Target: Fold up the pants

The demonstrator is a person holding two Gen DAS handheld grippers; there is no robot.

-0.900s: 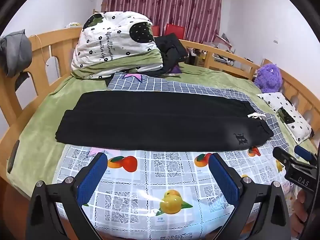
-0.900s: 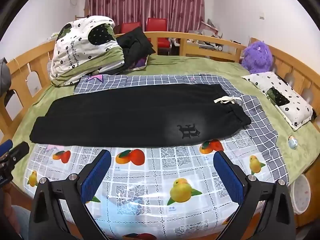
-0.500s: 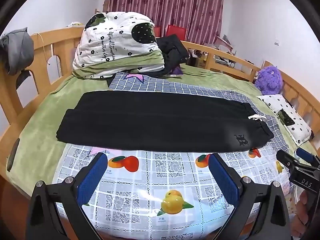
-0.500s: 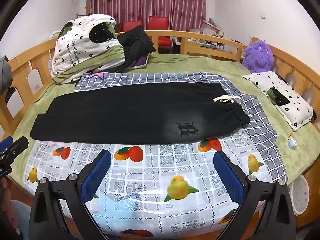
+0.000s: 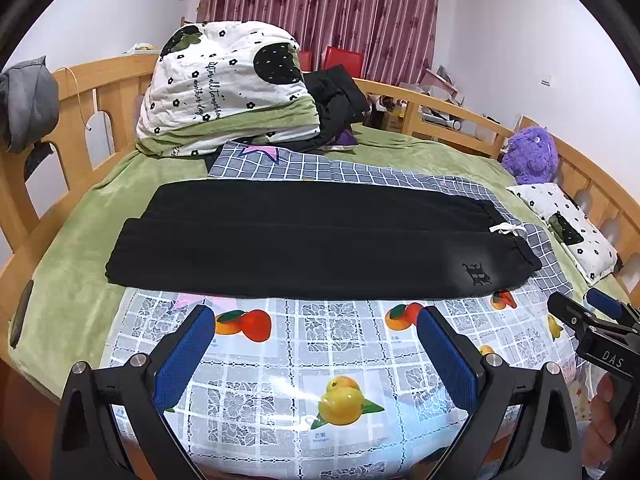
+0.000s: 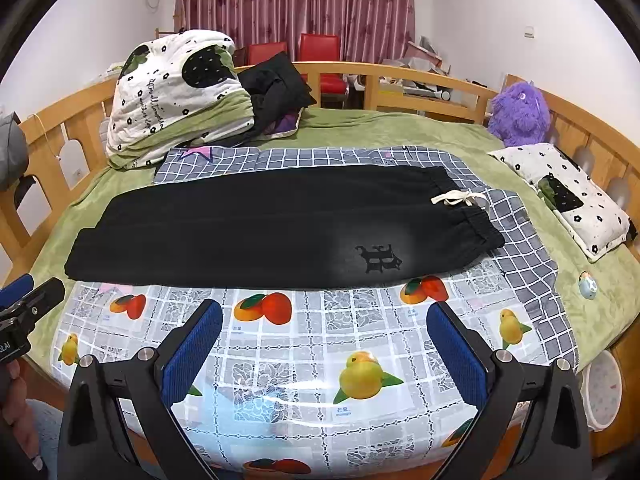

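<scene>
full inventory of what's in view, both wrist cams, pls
pants: 1, black, flat across the bed, waistband to the right
drawstring: 1, cream, at the waistband
fruit-print sheet: 1, clear with orange and yellow fruit, under the near edge of the pants
checked cloth: 1, grey and white, under the pants
bed cover: 1, green
quilt: 1, white and green, folded, far left
dark clothes: 1 pile, black, beside the quilt
plush toy: 1, purple, far right
pillow: 1, white with black flowers, right
bed rail: 1, wood
curtain: 1, maroon
chairs: 2, red, behind the rail
left tongs: open, blue pads, empty
right tongs: open, blue pads, empty
</scene>
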